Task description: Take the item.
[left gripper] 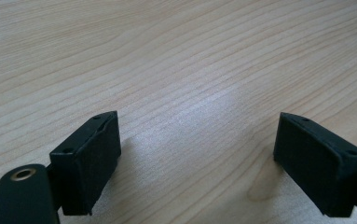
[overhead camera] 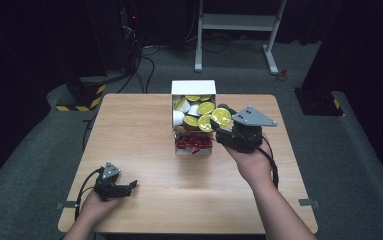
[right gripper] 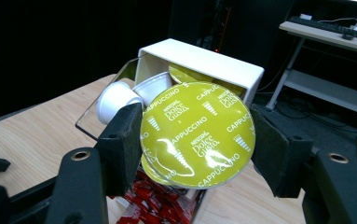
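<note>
The right claw [right gripper: 197, 140] is clamped on 1 coffee capsule [right gripper: 197, 134], a yellow-green foil-lidded pod marked "Cappuccino", with 1 black pad on each side of its rim. In the high view the capsule [overhead camera: 221, 117] sits in the right claw [overhead camera: 222, 121] just above the right edge of the white box [overhead camera: 193, 87], which stands at the far middle of the desk [overhead camera: 144, 150] and holds more of the same pods, some lid-up, some showing white cups; red packets [overhead camera: 194, 144] fill its clear front part

The pod looks light and small, a thin plastic cup under a flat foil lid. The rim is probably the stiffest part, so the present hold across the widest ring seems the right one. The foil itself would likely dent or puncture under pressure, and the cup wall may buckle if squeezed hard, so a modest grip is enough. Smooth plastic against flat pads could slip or twist if the pod is tilted quickly; keeping the lid square to the pads should help

The left claw [left gripper: 199, 154] rests low over bare desk near the front left corner, spread wide with nothing between its pads
</note>
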`<action>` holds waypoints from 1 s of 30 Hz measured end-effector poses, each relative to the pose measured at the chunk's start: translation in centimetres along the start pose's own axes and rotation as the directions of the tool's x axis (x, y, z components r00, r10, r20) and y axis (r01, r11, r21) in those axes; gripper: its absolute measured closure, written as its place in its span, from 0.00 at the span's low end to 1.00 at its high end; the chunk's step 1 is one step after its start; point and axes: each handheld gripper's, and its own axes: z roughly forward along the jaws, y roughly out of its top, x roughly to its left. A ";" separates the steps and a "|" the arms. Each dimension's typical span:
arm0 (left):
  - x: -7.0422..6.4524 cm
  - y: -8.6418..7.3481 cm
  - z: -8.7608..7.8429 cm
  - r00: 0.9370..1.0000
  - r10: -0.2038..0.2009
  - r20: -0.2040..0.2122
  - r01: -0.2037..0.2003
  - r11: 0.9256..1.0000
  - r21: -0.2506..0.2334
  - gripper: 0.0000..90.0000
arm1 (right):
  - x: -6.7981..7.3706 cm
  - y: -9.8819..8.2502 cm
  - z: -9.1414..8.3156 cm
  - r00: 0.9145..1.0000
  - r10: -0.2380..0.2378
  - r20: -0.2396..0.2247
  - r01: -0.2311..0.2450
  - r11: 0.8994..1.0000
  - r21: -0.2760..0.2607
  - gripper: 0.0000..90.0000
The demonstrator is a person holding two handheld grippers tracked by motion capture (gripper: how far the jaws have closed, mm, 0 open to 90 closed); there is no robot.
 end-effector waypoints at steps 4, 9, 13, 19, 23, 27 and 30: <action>0.0 0.0 0.0 1.000 -0.001 0.000 0.001 1.000 0.000 0.17 | -0.6 -0.4 -0.5 1.000 0.001 0.012 -0.001 1.000 -0.001 0.43; 0.0 0.0 0.0 1.000 -0.004 -0.002 0.004 1.000 0.000 0.17 | -1.3 -0.8 -0.9 0.999 0.016 0.028 -0.016 1.000 0.002 0.43; 0.0 0.0 0.0 1.000 -0.005 -0.003 0.005 1.000 -0.001 0.17 | -1.8 -1.1 -1.3 0.999 0.019 0.040 -0.020 1.000 0.005 0.43; -0.1 0.0 0.0 1.000 -0.008 -0.004 0.008 1.000 0.000 0.17 | -2.7 -1.5 -1.8 0.998 0.016 0.068 -0.017 1.000 0.014 0.43; -0.1 0.0 0.0 1.000 -0.009 -0.005 0.009 1.000 -0.001 0.17 | -3.2 -1.9 -1.9 0.997 0.022 0.080 -0.024 0.999 0.029 0.43; -0.1 0.0 0.0 1.000 -0.009 -0.006 0.009 1.000 -0.001 0.17 | -3.8 -2.3 -2.0 0.995 0.027 0.094 -0.031 0.999 0.041 0.43; -0.1 0.0 0.0 1.000 -0.009 -0.006 0.009 1.000 -0.001 0.17 | -4.1 -2.5 -2.0 0.994 0.031 0.104 -0.036 0.998 0.046 0.43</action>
